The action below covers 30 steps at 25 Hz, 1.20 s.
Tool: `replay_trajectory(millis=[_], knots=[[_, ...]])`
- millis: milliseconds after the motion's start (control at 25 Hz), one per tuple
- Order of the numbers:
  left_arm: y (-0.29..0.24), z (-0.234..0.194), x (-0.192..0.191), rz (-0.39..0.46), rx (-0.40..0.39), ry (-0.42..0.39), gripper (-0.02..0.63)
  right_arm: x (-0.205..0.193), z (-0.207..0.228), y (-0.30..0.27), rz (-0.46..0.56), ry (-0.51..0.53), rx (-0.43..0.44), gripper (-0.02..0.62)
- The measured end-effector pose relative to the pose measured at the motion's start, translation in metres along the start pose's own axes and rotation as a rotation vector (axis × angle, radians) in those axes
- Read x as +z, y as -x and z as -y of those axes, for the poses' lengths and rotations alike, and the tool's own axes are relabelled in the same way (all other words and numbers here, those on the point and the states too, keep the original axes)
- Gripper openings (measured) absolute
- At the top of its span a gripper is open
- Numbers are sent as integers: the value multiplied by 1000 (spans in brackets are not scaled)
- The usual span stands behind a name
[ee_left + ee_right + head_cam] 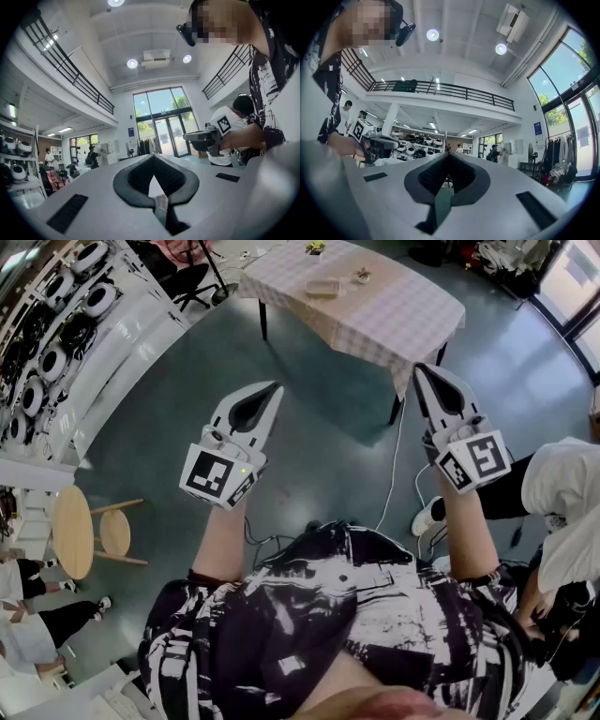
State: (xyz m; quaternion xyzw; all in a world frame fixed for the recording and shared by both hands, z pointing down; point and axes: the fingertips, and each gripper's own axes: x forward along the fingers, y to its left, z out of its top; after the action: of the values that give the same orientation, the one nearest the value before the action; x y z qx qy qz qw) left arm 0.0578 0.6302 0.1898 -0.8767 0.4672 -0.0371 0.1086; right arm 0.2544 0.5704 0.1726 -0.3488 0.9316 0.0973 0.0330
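Wooden round stools point(73, 531), two of them, are sitting at 9 o'clock on the grey floor. Two grippers are hanging in mid-air. The left gripper point(277, 386) is at 11 o'clock and the right gripper point(419, 367) at 1 o'clock, both claws pressed together on nothing. One checked-cloth table point(403, 324) is standing at 12 o'clock between their tips but well beyond them, carrying one tray point(322, 287) and two small pots point(361, 276). One white cable point(398, 456) is trailing below it.

**Pale Grippers, Patterned Shirt**

The left gripper point(274, 388) and right gripper point(420, 369) have pale grey shells lined with black padding. The left cube point(221, 474) and right cube point(474, 458) bear black square markers. The shirt point(347, 615) is black-and-white patterned.
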Motion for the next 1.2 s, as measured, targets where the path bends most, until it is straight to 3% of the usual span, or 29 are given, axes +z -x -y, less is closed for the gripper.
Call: replay_trajectory(millis=[640, 840, 880, 920, 1000, 1040, 1200], knots=[[0, 0, 2, -1, 6, 1, 0, 10, 1, -4, 21, 12, 10, -2], [-2, 0, 2, -3, 9, 2, 0, 8, 3, -6, 44, -33, 37, -2], [-1, -1, 3, -4, 11, 2, 0, 8, 3, -7, 50, -55, 47, 78], [-1, 0, 3, -5, 12, 2, 0, 7, 4, -9, 58, -82, 51, 296], [-1, -1, 1, -5, 16, 1, 0, 5, 9, -12, 84, -119, 29, 512], [-1, -1, 0, -5, 17, 1, 0, 5, 11, -12, 102, -116, 9, 571], [4, -5, 1, -7, 18, 0, 0, 7, -1, -12, 120, -77, 4, 575]])
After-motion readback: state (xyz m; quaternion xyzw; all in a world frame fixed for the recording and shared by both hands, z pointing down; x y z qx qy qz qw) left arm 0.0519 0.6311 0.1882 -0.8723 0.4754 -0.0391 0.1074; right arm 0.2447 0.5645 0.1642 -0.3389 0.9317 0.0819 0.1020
